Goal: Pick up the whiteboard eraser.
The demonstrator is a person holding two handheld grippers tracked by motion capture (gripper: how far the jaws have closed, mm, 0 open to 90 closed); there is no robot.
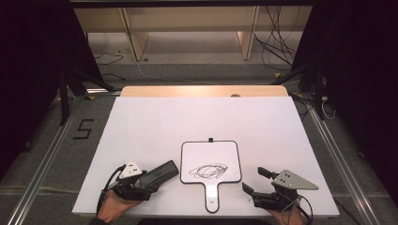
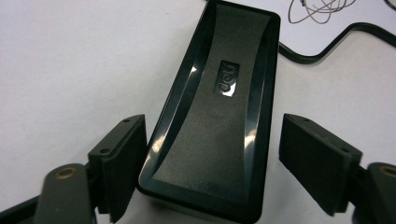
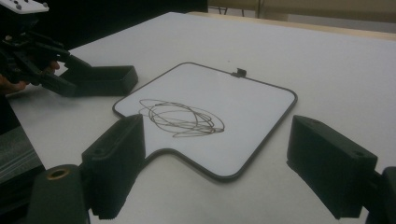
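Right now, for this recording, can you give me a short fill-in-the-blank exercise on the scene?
1. The black eraser lies between the fingers of the ____ gripper.
2. The small whiteboard bears a dark ____.
3. The whiteboard's handle points toward the ____ edge of the table.
4. The right gripper holds ____.

Missing words: left; scribble; near; nothing

- Whiteboard paddle (image 1: 210,161): on table (image 1: 187,117), near front edge, handle toward person.
- Eraser (image 1: 159,172): just left of paddle, between the left gripper's (image 1: 151,180) jaws.
- Right gripper (image 1: 254,181): right of paddle.
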